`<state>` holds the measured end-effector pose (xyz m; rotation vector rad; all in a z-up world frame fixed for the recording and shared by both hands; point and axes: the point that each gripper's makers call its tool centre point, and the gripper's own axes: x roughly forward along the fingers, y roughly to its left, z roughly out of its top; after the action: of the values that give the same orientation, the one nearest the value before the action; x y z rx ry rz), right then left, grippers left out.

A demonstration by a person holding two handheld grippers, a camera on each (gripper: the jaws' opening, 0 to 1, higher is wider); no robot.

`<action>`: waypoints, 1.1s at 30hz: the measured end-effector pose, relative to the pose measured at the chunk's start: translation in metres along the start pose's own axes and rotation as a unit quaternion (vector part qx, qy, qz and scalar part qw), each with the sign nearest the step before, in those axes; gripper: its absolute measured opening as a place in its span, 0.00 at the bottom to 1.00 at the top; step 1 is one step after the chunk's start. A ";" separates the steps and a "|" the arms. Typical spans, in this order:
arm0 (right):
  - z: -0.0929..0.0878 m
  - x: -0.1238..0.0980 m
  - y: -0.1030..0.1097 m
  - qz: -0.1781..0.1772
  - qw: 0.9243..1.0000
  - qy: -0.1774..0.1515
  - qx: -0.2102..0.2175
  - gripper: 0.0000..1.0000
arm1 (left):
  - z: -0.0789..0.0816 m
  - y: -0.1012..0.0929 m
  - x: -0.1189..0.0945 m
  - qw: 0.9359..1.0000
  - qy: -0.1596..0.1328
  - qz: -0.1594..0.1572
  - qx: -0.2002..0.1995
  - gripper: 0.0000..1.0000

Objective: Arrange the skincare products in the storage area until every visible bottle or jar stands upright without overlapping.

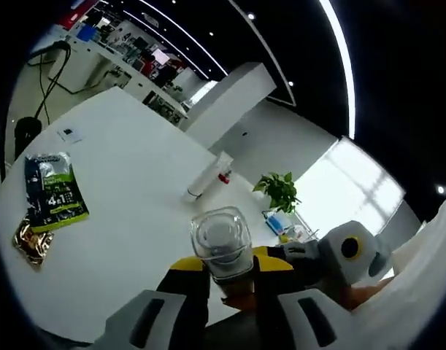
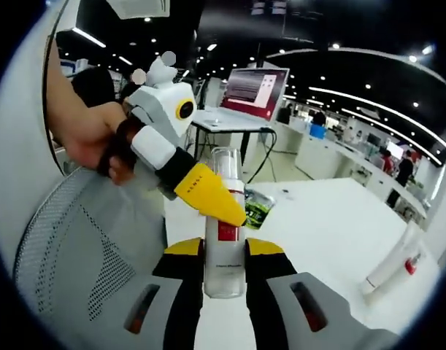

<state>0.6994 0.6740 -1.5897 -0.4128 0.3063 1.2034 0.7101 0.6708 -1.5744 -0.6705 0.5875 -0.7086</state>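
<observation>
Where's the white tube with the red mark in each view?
Left gripper view: the white tube lies on the table just above centre, beyond the clear bottle.
Right gripper view: the tube lies at the lower right edge.
Shared landmark: the green packet.

Two handheld grippers, each with a light grey body, black slots and yellow-tipped black jaws. Left gripper [image 1: 224,286]: pale shells flanking the yellow pads. Right gripper [image 2: 224,271]: same build, yellow shoulders above dark jaw arms. Left gripper [image 2: 233,211] seen from the right gripper view: white housing, yellow-ringed black disc, tapering yellow finger. White sleeve [image 1: 427,292] at the edge.
</observation>
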 end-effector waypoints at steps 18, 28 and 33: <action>-0.036 -0.018 0.041 0.184 0.981 0.050 0.032 0.23 | -0.054 -0.025 0.008 0.964 0.125 -0.044 0.231 0.21; -0.037 -0.022 0.049 0.210 0.974 0.043 0.071 0.24 | -0.046 -0.036 0.002 0.970 0.102 -0.082 0.205 0.21; -0.033 -0.025 0.048 0.209 0.971 0.031 0.109 0.22 | -0.045 -0.040 0.002 0.970 0.099 -0.091 0.202 0.22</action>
<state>0.6452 0.6524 -1.6153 -0.1969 0.5954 1.5501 0.6654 0.6308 -1.5746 -0.2768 0.5454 -1.0408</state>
